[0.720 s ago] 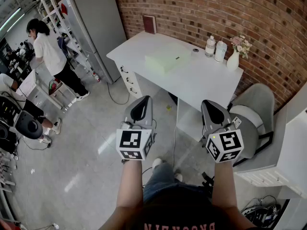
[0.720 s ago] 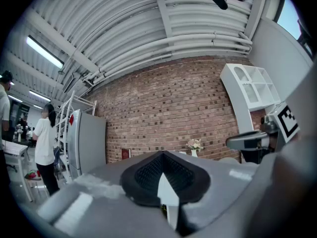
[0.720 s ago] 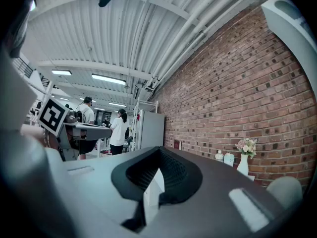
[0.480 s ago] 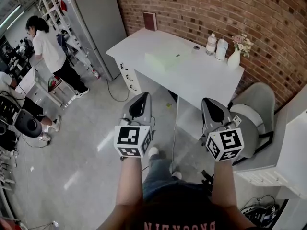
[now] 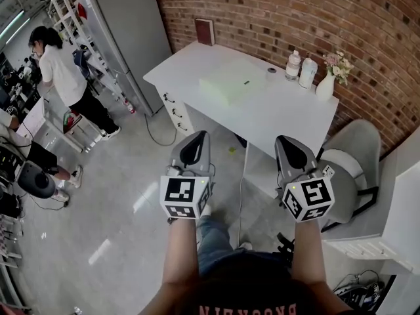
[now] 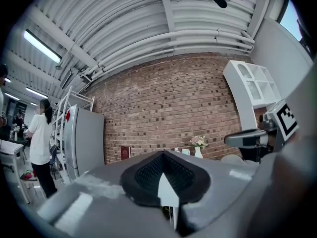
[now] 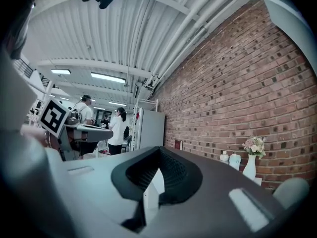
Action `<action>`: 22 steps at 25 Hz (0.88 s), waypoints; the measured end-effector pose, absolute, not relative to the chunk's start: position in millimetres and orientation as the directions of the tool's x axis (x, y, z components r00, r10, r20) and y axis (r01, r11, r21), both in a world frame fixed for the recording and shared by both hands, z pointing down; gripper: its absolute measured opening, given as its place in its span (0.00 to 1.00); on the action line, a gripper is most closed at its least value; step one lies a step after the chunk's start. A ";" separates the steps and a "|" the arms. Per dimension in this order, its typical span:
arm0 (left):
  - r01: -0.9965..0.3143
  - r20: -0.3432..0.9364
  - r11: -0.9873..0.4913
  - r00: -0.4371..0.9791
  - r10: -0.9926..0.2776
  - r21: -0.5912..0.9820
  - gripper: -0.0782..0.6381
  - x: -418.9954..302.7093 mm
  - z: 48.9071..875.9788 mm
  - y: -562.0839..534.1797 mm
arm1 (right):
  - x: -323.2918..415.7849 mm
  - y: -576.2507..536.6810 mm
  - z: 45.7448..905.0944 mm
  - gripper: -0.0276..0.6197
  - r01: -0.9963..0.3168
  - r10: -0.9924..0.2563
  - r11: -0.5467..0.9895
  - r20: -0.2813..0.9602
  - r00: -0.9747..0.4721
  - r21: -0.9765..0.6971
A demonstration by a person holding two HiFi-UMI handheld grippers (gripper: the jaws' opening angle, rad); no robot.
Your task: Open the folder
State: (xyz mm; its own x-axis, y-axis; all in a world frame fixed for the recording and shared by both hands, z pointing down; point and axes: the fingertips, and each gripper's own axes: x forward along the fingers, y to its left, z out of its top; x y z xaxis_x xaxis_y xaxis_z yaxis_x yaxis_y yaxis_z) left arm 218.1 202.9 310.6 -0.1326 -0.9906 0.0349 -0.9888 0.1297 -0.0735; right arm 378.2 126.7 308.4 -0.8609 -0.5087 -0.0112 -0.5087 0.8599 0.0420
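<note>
Head view: both bare forearms reach straight ahead, side by side and level. The left claw [image 5: 195,143] and the right claw [image 5: 289,148] are held apart over the glossy grey floor [image 5: 118,209], short of the counter [image 5: 282,113]. Each is a smooth grey wedge that narrows to a tip, with a cube of black-and-white square markers at its rear. The folder [image 5: 226,84], a flat pale green rectangle, lies closed on the white counter, well ahead of both claws and touched by neither. Two white bottles [image 5: 293,64] and a white vase [image 5: 326,84] of pale flowers stand at the counter's far right. A dark red book [image 5: 205,31] leans on the brick wall [image 5: 295,12]. A grey padded chair [image 5: 354,156] sits to the right of the counter.

Left gripper view: the jaws are pressed together at the tips, and nothing is between their black ribbed pads. They point level at the brick wall.

Right gripper view: these jaws also meet at the tips and hold nothing. The pads show the same dark ribbed rubber set in smooth grey shells. The vase stands to the right beyond them.
</note>
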 end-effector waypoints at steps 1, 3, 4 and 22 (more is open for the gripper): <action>-0.989 0.041 0.129 -0.132 -0.990 -0.072 0.11 208.9 312.3 198.9 | 370.5 120.1 309.8 0.04 -0.516 -0.516 0.855 -0.006 -0.856 0.040; -0.990 0.030 0.126 -0.128 -0.991 -0.069 0.11 187.2 313.6 189.7 | 353.4 107.3 312.0 0.04 -0.531 -0.532 0.847 -0.004 -0.847 0.024; -0.990 0.022 0.124 -0.126 -0.992 -0.067 0.11 175.0 313.6 184.6 | 343.8 101.1 312.6 0.04 -0.539 -0.539 0.842 -0.006 -0.842 0.016; -0.999 0.000 -0.012 0.012 -1.000 -0.050 0.11 -31.5 309.8 70.7 | 162.5 3.9 321.0 0.04 -0.689 -0.690 0.724 0.043 -0.723 0.022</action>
State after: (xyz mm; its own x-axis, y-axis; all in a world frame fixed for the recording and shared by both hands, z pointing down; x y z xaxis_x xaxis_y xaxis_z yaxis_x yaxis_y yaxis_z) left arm -31.5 70.7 309.8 0.0123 -0.9999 -0.0002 -0.9987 -0.0123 -0.0503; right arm 162.5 3.9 321.0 -0.7229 -0.6897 0.0428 -0.6894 0.7240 0.0218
